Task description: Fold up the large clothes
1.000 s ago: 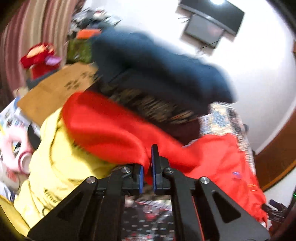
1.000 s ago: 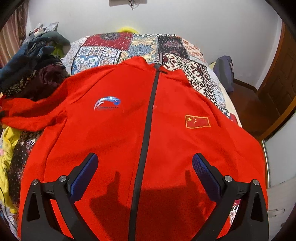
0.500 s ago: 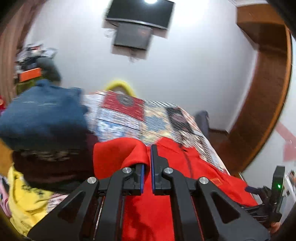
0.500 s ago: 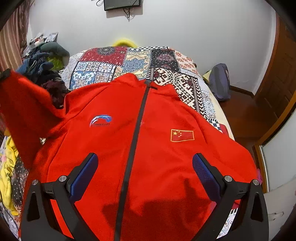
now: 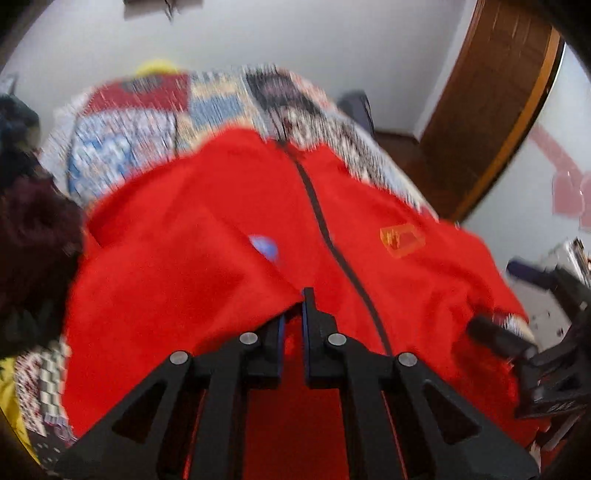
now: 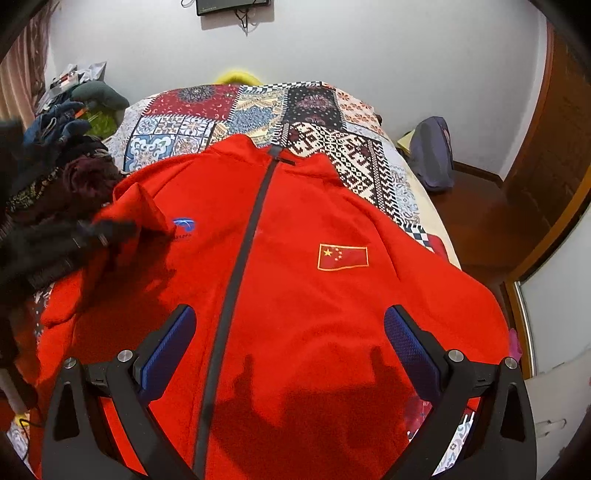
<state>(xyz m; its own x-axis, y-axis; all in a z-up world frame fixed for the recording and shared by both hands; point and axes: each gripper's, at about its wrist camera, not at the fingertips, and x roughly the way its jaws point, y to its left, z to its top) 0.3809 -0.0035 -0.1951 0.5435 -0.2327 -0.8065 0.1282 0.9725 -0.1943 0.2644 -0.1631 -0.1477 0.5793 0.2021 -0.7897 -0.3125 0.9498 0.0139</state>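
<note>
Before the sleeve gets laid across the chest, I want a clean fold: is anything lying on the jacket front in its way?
Nothing visible does. The red jacket front lies bare; the sleeve, pinched by the left gripper, already overlaps the blue logo. The right gripper hovers open above the hem.

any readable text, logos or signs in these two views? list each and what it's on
No legible words or numbers in either view.
Flag patch, jacket chest: red flag with yellow stars, no text.
Blue swoosh logo, other side of the chest: a line of lettering under it, too small to read.
Wall screen: no text visible.
Left wrist view: motion-blurred, nothing readable.
</note>
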